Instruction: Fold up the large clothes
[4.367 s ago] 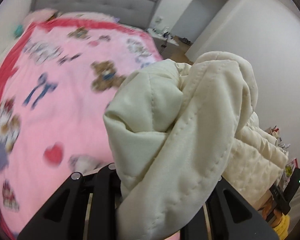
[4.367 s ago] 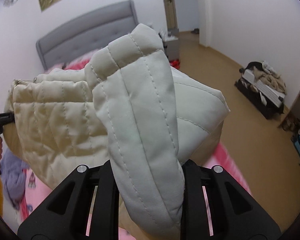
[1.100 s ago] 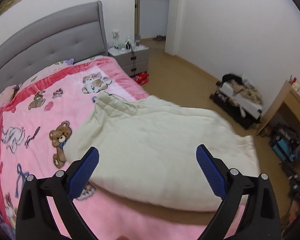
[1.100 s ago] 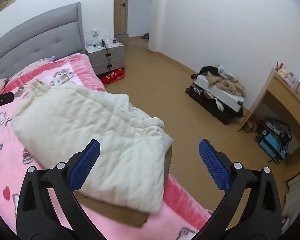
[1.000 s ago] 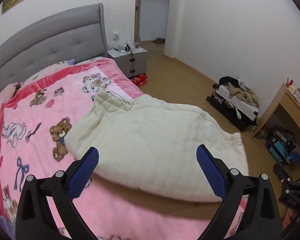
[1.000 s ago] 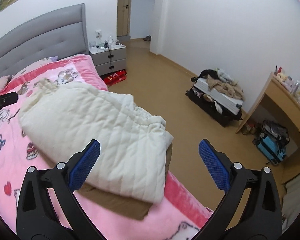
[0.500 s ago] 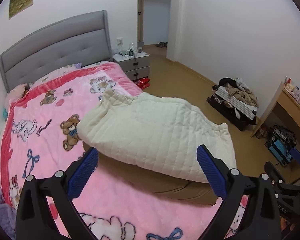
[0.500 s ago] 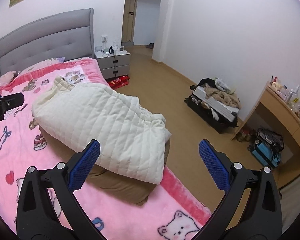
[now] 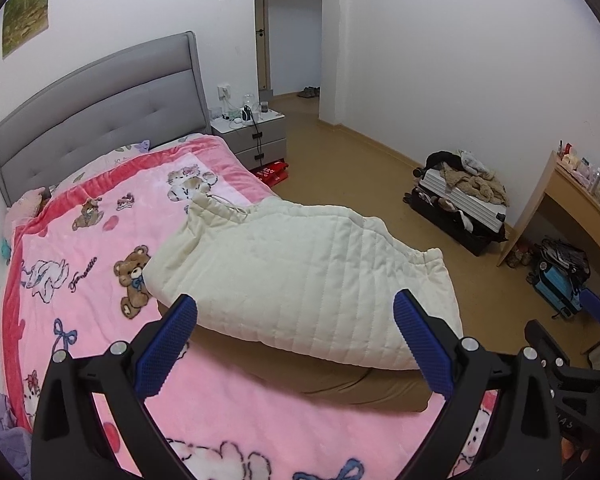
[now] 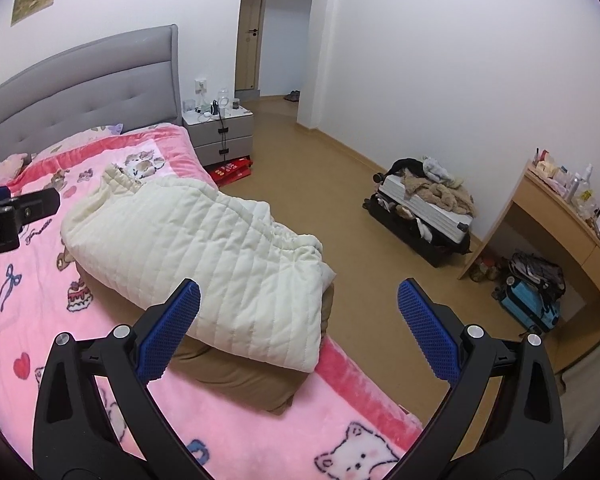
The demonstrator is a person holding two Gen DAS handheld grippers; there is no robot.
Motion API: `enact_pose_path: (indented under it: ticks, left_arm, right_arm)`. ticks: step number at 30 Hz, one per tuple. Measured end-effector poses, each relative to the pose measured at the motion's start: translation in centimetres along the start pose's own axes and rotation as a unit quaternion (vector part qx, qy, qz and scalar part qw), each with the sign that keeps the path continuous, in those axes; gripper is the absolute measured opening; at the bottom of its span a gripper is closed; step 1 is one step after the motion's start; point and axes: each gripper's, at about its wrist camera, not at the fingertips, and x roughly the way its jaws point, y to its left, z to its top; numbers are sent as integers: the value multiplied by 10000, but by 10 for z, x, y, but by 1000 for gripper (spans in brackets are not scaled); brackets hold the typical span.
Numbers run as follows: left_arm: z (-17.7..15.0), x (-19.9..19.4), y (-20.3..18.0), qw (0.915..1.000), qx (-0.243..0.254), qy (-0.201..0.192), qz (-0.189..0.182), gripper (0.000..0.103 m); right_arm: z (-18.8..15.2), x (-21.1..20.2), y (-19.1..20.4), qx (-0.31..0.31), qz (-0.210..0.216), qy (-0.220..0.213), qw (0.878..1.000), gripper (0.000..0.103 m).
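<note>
A cream quilted jacket (image 9: pixel 300 276) lies folded on the pink cartoon blanket (image 9: pixel 100 280), near the bed's right edge; it also shows in the right wrist view (image 10: pixel 204 248). It rests on a folded brown garment (image 9: pixel 340 384), also seen in the right wrist view (image 10: pixel 240 376). My left gripper (image 9: pixel 296 336) is open and empty, held above and back from the jacket. My right gripper (image 10: pixel 300 320) is open and empty, also back from the jacket. Part of the left gripper's body (image 10: pixel 8 216) shows at the left edge of the right wrist view.
A grey headboard (image 9: pixel 100 112) and a bedside cabinet (image 9: pixel 252 132) stand at the back. An open suitcase with clothes (image 9: pixel 460 200) lies on the wood floor. A wooden desk (image 9: pixel 580 208) and blue bag (image 9: pixel 560 280) are at the right. A purple garment (image 9: pixel 0 432) lies at the bed's left.
Both grippers let go of the cream jacket, opened, and have drawn back and up from it. The jacket now lies folded on the brown garment.
</note>
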Motion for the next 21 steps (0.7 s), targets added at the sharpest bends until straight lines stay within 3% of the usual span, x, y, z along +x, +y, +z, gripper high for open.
enact_pose_path:
  ticks: [21]
  left_arm:
    - [-3,5,0,9999,66,114,-10,97]
  right_arm:
    - [2,-3,4,69,167,39,9998,95]
